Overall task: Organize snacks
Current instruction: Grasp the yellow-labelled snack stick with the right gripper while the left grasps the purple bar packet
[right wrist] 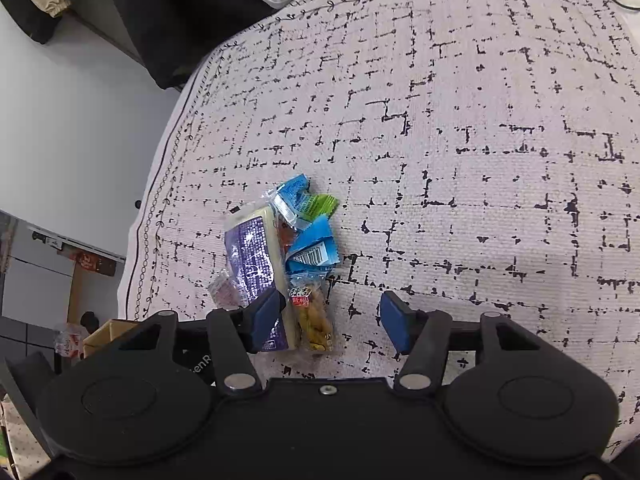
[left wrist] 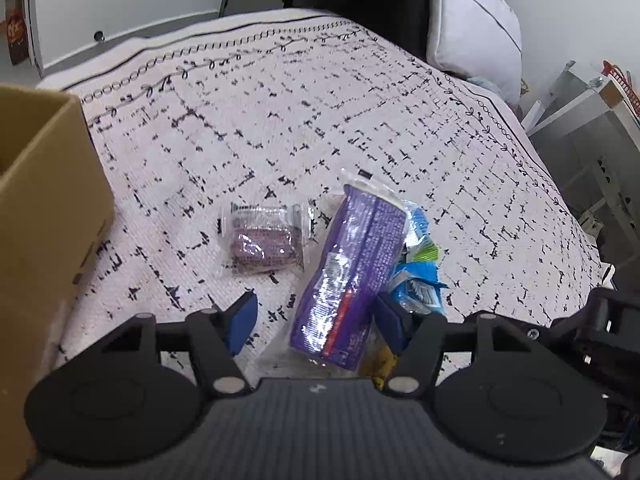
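A purple snack pack (left wrist: 348,276) lies on the patterned cloth, between the open fingers of my left gripper (left wrist: 318,322); its near end is at the fingertips. A clear wrapper with a reddish snack (left wrist: 266,240) lies to its left. Blue and green packets (left wrist: 418,264) lie to its right. In the right wrist view the purple pack (right wrist: 254,264), the blue and green packets (right wrist: 308,228) and a yellow snack bag (right wrist: 314,320) form one pile. My right gripper (right wrist: 332,322) is open, with the yellow bag between its fingers near the left one.
A cardboard box (left wrist: 44,216) stands at the left of the cloth (left wrist: 320,112). A white pillow (left wrist: 476,28) and dark fabric lie at the far edge. Shelving (left wrist: 592,128) stands to the right. The cloth (right wrist: 480,160) stretches wide to the right of the pile.
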### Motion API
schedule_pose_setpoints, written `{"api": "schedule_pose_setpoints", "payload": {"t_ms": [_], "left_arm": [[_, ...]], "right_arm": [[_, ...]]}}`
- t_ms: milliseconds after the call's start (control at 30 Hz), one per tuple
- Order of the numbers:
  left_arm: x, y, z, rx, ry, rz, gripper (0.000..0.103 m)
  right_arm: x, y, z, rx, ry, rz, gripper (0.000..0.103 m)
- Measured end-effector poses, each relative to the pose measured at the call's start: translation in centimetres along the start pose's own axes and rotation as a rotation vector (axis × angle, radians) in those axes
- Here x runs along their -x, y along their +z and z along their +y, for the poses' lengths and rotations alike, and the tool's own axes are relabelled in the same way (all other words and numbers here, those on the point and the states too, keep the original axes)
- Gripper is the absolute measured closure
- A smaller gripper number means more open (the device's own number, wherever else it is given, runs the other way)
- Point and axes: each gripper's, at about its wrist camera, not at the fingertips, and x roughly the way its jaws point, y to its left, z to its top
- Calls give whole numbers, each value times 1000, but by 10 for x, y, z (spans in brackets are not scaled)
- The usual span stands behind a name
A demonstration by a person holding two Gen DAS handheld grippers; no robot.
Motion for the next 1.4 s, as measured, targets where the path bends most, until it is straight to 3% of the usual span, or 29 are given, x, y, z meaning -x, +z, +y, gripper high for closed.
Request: {"api": "schedule_pose_setpoints", "payload": {"t_ms": [200,267,433,867,900,967,1000,1033,1400], "left_arm": [[-5,-1,3,-14,-43,4,44],[-5,-1,4,-14,-75,13,58],[1,-1,11,1,-102,23,70],[37,-4,41,37,-55,-11,73],[39,-5,42,37,-52,-13,73],[43,-7,44,40,-48,-13,73],[45,-8,46,45,-47,-12,73],[47,-9,47,51,-46,-11,73],[82,-8,52,60,-36,-60,74]], "right_arm": [[-8,1,3,-1,-12,10,47],[-10,2,5,1,-8,15,47],[-15,-2,13,27,-8,27,47],[-35,-16,39,167,-39,64,47],[-37,-17,39,175,-39,67,48],[-42,-19,41,191,-47,76,61],[-46,-22,41,198,-52,85,76],[-51,-23,40,199,-51,101,84],[-22,-28,54,229,84,44,84]]}}
